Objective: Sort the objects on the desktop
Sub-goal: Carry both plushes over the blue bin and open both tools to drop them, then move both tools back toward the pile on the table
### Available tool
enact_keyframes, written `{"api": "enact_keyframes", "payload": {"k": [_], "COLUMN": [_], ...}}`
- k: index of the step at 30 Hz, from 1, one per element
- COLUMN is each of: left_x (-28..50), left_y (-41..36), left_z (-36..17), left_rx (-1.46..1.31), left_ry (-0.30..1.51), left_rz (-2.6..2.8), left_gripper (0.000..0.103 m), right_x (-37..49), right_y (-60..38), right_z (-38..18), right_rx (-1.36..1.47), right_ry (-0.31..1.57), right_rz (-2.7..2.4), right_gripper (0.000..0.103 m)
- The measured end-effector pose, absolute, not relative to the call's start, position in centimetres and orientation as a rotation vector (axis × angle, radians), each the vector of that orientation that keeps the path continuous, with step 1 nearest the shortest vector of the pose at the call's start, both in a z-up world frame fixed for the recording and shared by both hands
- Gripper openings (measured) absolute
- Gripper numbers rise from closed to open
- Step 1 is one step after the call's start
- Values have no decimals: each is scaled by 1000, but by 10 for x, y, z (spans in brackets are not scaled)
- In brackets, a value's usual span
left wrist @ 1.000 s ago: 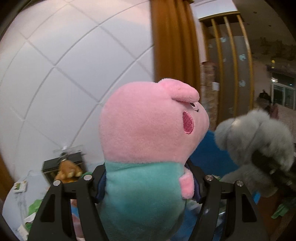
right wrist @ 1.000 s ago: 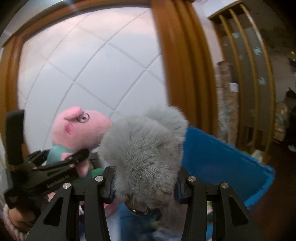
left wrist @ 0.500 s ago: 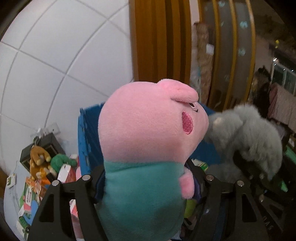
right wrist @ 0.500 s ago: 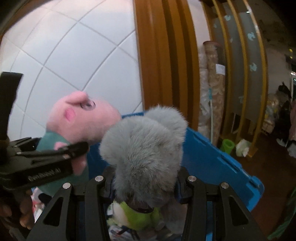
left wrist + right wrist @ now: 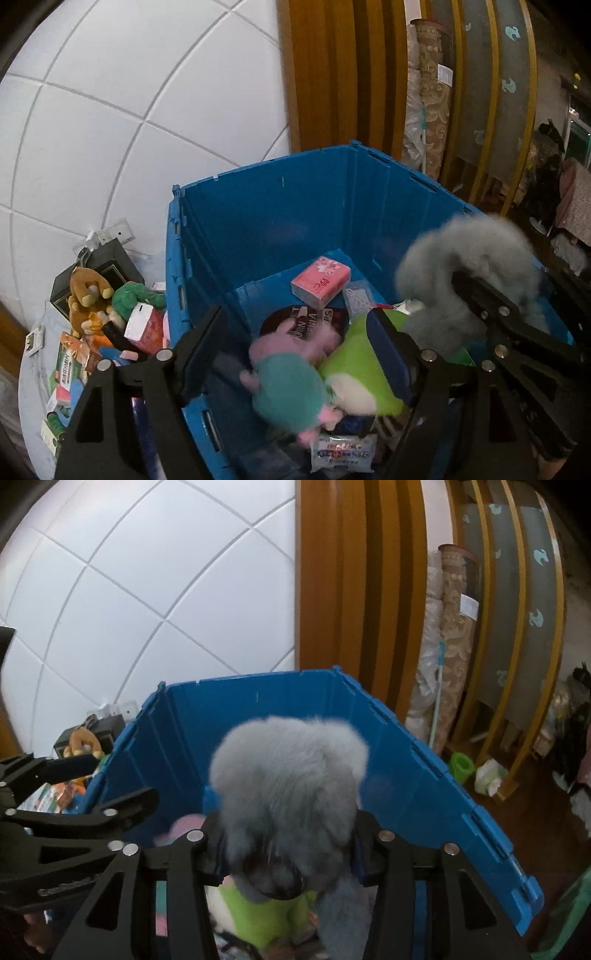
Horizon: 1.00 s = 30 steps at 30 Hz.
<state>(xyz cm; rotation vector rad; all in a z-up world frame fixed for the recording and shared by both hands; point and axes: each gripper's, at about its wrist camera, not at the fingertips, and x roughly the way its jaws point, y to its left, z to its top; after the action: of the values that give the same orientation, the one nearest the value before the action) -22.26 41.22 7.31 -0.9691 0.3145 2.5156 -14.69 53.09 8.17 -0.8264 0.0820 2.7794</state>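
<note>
My left gripper (image 5: pixel 295 339) is open over the blue crate (image 5: pixel 266 214). The pink pig plush in a teal shirt (image 5: pixel 288 380) is blurred in the crate below it, beside a green and white plush (image 5: pixel 362 376). My right gripper (image 5: pixel 288 845) is shut on a grey furry plush (image 5: pixel 288 775) and holds it above the crate (image 5: pixel 424 782). The grey plush also shows at the right of the left wrist view (image 5: pixel 469 266). The left gripper shows at the left of the right wrist view (image 5: pixel 74 812).
In the crate lie a pink tissue pack (image 5: pixel 320 281), a dark round tin (image 5: pixel 295 321) and a wipes pack (image 5: pixel 343 452). Left of the crate are a brown plush (image 5: pixel 86 295), a green plush (image 5: pixel 129 299), boxes and a black box (image 5: pixel 107 266). A tiled wall (image 5: pixel 110 129) stands behind.
My left gripper has opened and let go of the pink pig plush, which has dropped into the crate. Both cameras have tilted down toward the crate. The right gripper still holds the grey plush.
</note>
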Motion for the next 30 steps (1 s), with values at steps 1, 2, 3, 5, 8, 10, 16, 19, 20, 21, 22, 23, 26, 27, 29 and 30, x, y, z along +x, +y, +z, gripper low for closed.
{"api": "enact_keyframes", "payload": {"k": [1, 2, 3, 5, 8, 10, 16, 19, 20, 21, 22, 23, 26, 27, 29, 30], "left_x": [-223, -221, -221, -220, -215, -212, -196, -188, -185, -182, -179, -177, -169, -167, -163, -161], "left_y": [411, 410, 409, 405, 401, 399, 392, 385, 383, 379, 376, 374, 359, 355, 346, 341], "left_z": [73, 74, 74, 75, 77, 77, 81, 83, 83, 83, 83, 83, 83, 84, 84, 84], "left_rx": [-966, -963, -961, -957, -944, -942, -893, -867, -857, -847, -842, -840, -809, -801, -777, -762], "left_ry": [315, 312, 310, 300, 291, 282, 267, 248, 240, 233, 226, 216, 163, 155, 154, 157], "left_rz": [2518, 2522, 2523, 2522, 2525, 2519, 2520, 2526, 2531, 2539, 2548, 2552, 2581, 2595, 2622, 2639], "left_gripper": [77, 77, 77, 77, 77, 78, 78, 78, 78, 78, 78, 78, 78, 78, 78, 78], "right_x": [-148, -147, -146, -145, -138, -132, -112, -103, -99, -97, -95, -91, -84, -81, -78, -78], "right_y": [533, 532, 531, 534, 539, 538, 530, 528, 527, 526, 525, 522, 515, 512, 505, 502], "right_z": [82, 82, 83, 83, 85, 87, 91, 93, 93, 93, 93, 93, 91, 89, 87, 86], "right_rx": [-823, -819, -815, -805, -791, -785, -763, -752, -750, -748, -745, -739, -715, -694, -683, -682], "right_ry": [80, 69, 62, 57, 78, 90, 64, 72, 79, 83, 86, 90, 101, 110, 117, 119], "right_rz": [2779, 2776, 2769, 2748, 2726, 2731, 2741, 2747, 2751, 2751, 2754, 2764, 2800, 2819, 2842, 2854], "right_gripper": [51, 52, 56, 67, 87, 102, 103, 103, 103, 103, 103, 103, 103, 103, 103, 103]}}
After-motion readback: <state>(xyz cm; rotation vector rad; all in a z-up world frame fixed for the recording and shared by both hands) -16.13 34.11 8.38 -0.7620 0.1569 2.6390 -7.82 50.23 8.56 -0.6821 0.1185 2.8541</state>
